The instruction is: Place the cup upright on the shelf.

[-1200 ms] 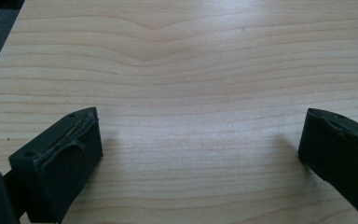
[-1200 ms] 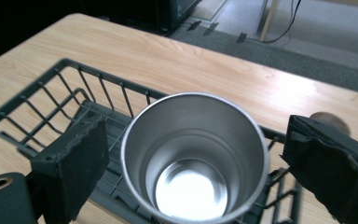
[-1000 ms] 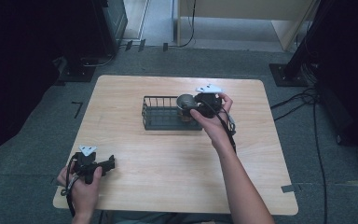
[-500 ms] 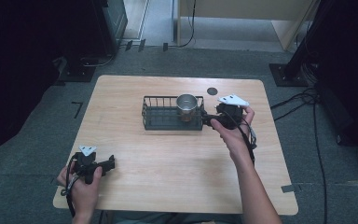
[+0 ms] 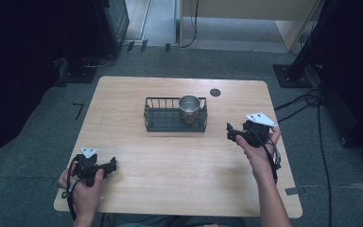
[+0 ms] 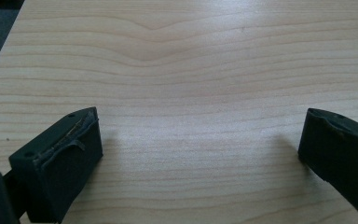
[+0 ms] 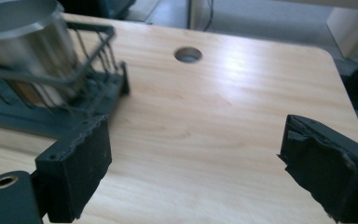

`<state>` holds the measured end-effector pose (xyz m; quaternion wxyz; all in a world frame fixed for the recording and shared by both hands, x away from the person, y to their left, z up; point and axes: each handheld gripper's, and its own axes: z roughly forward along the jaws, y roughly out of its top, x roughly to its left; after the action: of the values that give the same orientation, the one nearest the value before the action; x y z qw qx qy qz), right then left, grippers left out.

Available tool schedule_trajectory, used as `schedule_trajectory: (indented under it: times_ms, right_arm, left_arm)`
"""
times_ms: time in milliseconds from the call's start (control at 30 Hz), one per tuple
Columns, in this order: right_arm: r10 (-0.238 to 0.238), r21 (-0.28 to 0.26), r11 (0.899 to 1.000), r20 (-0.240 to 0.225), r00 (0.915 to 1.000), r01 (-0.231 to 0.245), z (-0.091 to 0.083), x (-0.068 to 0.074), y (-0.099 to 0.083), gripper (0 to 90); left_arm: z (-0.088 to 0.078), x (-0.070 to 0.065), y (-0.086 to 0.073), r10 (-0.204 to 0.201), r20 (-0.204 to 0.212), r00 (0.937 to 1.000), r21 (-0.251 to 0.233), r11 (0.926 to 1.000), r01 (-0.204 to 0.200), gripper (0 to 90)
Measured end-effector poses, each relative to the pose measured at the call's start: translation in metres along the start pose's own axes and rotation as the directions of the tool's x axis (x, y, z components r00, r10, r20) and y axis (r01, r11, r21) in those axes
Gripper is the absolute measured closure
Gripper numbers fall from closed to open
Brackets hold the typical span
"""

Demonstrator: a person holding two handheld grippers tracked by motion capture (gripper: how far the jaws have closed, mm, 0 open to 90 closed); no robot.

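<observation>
Showing, from large to small:
Tabletop (image 5: 179, 161): pale wood, round hole (image 5: 215, 92) near its far edge.
Basket (image 5: 163, 122): black wire, mid-table.
Cup (image 5: 189, 105): shiny metal, upright in the basket's right end.
Right gripper (image 5: 231, 134): just right of the basket, clear of it; jaws apart after shifting slightly, holding nothing.
Left gripper (image 5: 109, 165): near corner, jaws wide, nothing between them.

The right gripper (image 5: 230, 134) has withdrawn from the metal cup (image 5: 189, 105), left standing in the wire basket (image 5: 157, 122), toward the table's right edge, jaws apart and empty after opening slightly.
</observation>
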<state>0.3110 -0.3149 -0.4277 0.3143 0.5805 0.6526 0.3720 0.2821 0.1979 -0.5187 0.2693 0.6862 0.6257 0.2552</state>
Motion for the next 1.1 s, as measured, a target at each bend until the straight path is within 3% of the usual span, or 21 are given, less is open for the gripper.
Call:
schedule_trajectory:
  times_ms: [133,367,733,767,1100]
  right_arm:
    - [0.017,0.037,0.999,0.006,0.9998,-0.017,0.000,-0.010,-0.015,1.6]
    - [0.048,0.061,0.997,0.017,0.9987,-0.049,-0.006,-0.030,-0.043,0.0]
    - [0.077,0.129,0.988,0.089,0.9931,-0.088,-0.017,-0.060,-0.091,0.0]
    - [0.077,0.146,0.985,0.099,0.9921,-0.091,-0.019,-0.065,-0.101,0.0]
    - [0.062,0.201,0.975,0.137,0.9886,-0.089,-0.030,-0.076,-0.130,0.0]
  left_arm:
    - [0.000,0.000,0.000,0.000,0.000,1.0000,0.000,1.0000,0.000,0.0]
    - [0.000,0.000,0.000,0.000,0.000,1.0000,0.000,1.0000,0.000,0.0]
    - [0.000,0.000,0.000,0.000,0.000,1.0000,0.000,1.0000,0.000,0.0]
    - [0.000,0.000,0.000,0.000,0.000,1.0000,0.000,1.0000,0.000,0.0]
    - [0.000,0.000,0.000,0.000,0.000,1.0000,0.000,1.0000,0.000,0.0]
